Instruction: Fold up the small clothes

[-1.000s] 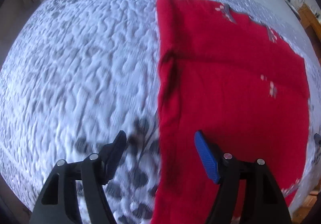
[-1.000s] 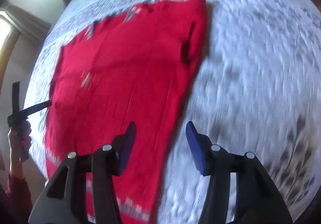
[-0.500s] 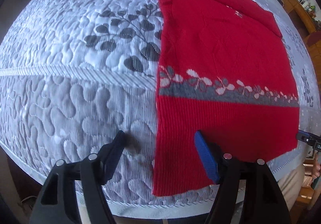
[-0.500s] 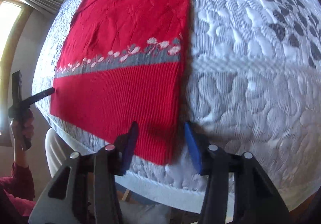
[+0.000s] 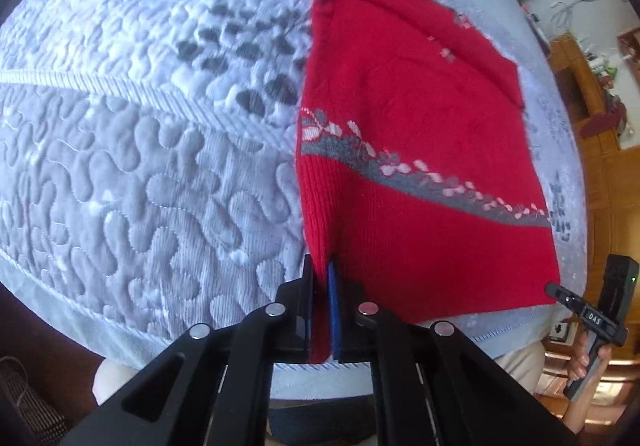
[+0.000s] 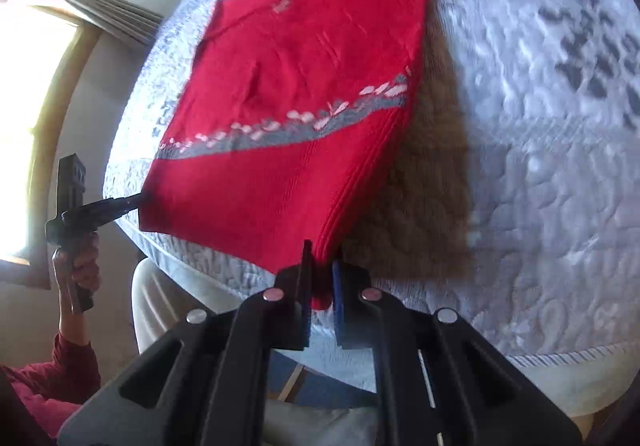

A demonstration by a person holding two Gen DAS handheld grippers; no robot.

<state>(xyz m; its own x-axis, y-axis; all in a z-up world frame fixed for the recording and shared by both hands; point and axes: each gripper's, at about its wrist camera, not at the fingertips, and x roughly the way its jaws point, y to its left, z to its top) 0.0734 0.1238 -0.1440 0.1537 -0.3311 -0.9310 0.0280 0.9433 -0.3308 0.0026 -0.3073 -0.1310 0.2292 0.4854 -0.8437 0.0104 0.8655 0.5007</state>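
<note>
Left to right, both wrist views:

Left wrist view: quilted bedspread (image 5: 140, 174) fills the left side – pale, stitched swirls, a patch of dark leaf print further up. Red sweater (image 5: 400, 118) lies flat on it toward the right, with a grey band and pale leaf pattern across it near the hem, ribbed knit below the band. My left gripper (image 5: 320, 286) is clamped on the sweater's near left hem corner – jaws have just been closing, red knit is pinched between the black pad and the blue pad, and that corner is pulled up off the bedspread into a ridge. At the far right edge, my right gripper (image 5: 576, 302) sits at the other hem corner, with my right hand (image 5: 580, 362) on its handle. Wooden furniture (image 5: 580, 86) stands beyond the bed on the right.

Right wrist view: bright window (image 6: 24, 94) far left, then my left hand (image 6: 78, 266) on its handle, with a red sleeve (image 6: 60, 374) below it. The gripper's tip touches the sweater's left hem corner. The sweater spreads up and away across the middle. My right gripper here is closed on the near right hem corner – jaws just been closing too, red ribbing squeezed between the pads. That side is lifted, casting a dark shadow (image 6: 424, 182) on the bedspread just to its right. Rest of the right side is bare quilt, blurred.
</note>
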